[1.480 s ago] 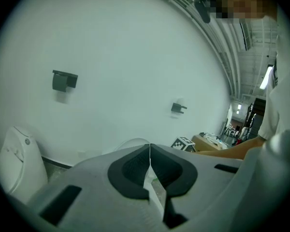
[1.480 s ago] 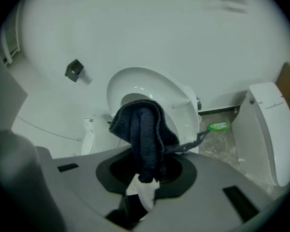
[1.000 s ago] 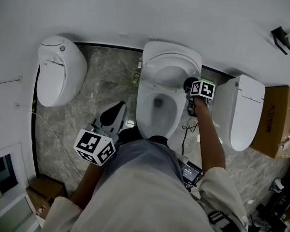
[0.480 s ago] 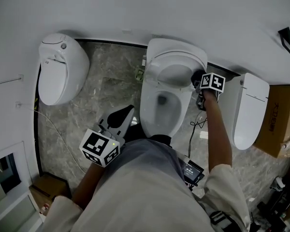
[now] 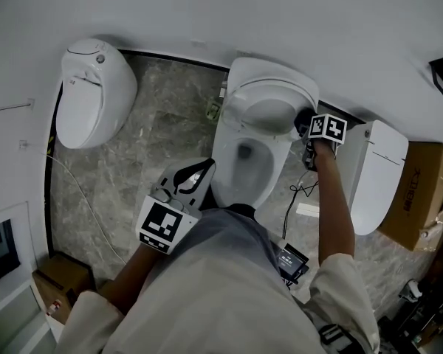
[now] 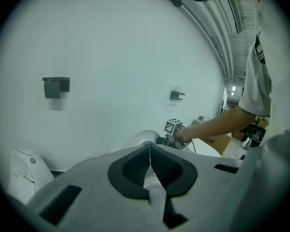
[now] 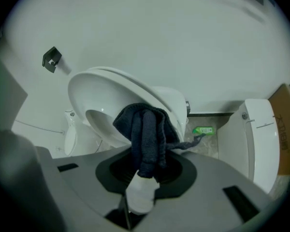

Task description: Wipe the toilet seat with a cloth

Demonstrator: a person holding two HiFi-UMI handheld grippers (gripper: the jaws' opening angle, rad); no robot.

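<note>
The white toilet [image 5: 255,153] stands in the middle with its seat [image 7: 101,124] and lid raised against the wall. My right gripper [image 5: 304,127] is shut on a dark blue cloth [image 7: 146,134], which presses against the right side of the raised seat near the hinge. In the right gripper view the cloth bunches out of the jaws and touches the seat's rim. My left gripper [image 5: 196,177] is shut and holds nothing; it hangs low beside the bowl's front left. In the left gripper view its jaws [image 6: 150,151] meet edge to edge, pointing at the wall.
A second toilet [image 5: 92,91] stands at the left and a third [image 5: 376,172] at the right, close to my right arm. A cardboard box [image 5: 421,194] sits at far right. A black cable [image 5: 295,198] and a small device [image 5: 292,260] lie on the marble floor right of the bowl.
My right gripper with the cloth has slid a little up and right along the seat. The left gripper has moved right, closer to the bowl's front.
</note>
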